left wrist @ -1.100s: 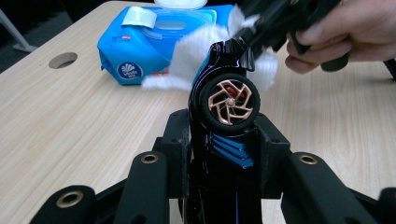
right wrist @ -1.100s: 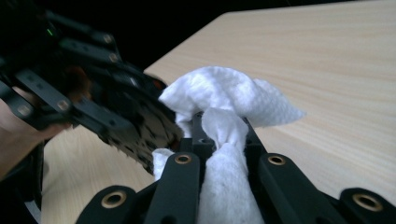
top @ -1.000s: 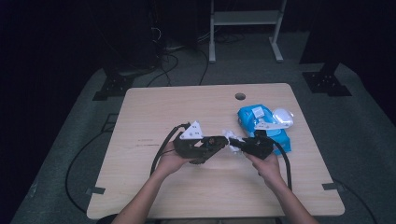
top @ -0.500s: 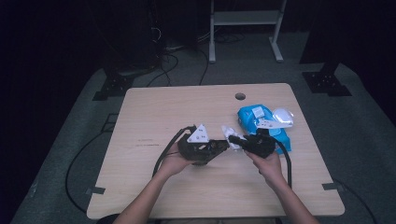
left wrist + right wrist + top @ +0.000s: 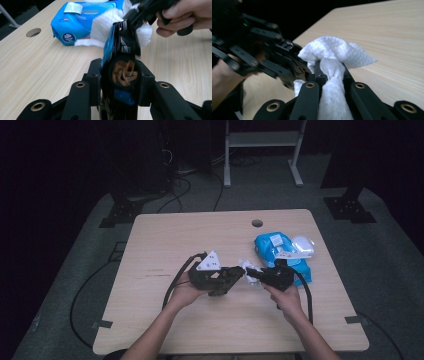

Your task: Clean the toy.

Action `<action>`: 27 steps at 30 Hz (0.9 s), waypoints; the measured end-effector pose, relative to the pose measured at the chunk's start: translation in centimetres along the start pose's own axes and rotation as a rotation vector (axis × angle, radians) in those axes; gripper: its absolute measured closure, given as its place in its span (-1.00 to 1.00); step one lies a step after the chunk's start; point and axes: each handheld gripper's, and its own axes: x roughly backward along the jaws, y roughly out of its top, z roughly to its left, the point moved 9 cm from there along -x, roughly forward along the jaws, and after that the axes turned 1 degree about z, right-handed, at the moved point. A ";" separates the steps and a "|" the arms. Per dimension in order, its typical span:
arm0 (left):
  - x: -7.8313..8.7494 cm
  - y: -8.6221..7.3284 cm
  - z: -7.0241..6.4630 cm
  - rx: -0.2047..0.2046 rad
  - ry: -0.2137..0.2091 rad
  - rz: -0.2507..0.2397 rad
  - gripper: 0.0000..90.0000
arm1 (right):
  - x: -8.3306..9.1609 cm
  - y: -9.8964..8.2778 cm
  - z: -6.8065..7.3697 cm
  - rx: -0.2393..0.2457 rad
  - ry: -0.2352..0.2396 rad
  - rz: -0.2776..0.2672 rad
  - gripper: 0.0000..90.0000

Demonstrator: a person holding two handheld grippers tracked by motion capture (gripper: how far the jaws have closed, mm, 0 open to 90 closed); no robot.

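— Moved? Barely: both grippers stay mid-table, near the right edge.
— Grips? Left gripper (image 5: 239,272) clamps a dark packet (image 5: 121,43); right gripper (image 5: 251,273) pinches a white wipe (image 5: 334,53) against it.

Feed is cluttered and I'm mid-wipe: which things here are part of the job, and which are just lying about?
In the job:
- left gripper, shut on the dark glossy object
- right gripper, shut on the white wet wipe, held against that object
- blue wet wipe pack, lid open, the likely source of the wipe

Lying about:
- round hole in the table
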 end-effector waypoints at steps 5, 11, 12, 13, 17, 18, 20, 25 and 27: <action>-0.1 0.5 -0.2 0.012 -0.018 -0.032 0.42 | 0.6 1.0 0.6 0.027 -0.009 -0.028 0.83; -0.3 0.3 -0.3 0.018 -0.025 -0.030 0.43 | 0.7 1.4 1.3 0.050 -0.015 -0.038 0.83; -0.3 0.2 -0.3 0.015 -0.024 -0.023 0.43 | 0.6 1.3 1.3 0.050 -0.017 -0.031 0.83; -0.3 0.1 -0.4 0.018 -0.023 -0.030 0.42 | 0.5 1.3 1.3 0.055 -0.019 -0.028 0.83; 0.3 -0.4 -0.3 0.037 -0.026 -0.045 0.42 | 0.0 1.3 1.8 0.065 -0.008 -0.019 0.83; 0.5 -0.6 -0.2 0.036 -0.031 -0.042 0.42 | -0.1 1.4 2.0 0.075 -0.004 -0.015 0.83; 0.8 -0.9 -0.2 0.039 -0.031 -0.038 0.42 | -0.4 1.5 2.4 0.088 0.001 -0.011 0.83; 1.9 -1.8 -0.4 0.033 -0.019 -0.018 0.40 | -1.6 1.6 3.9 0.123 0.024 0.005 0.83; 2.5 -2.2 -0.4 0.040 -0.022 -0.009 0.40 | -2.3 1.7 4.5 0.140 0.028 0.019 0.83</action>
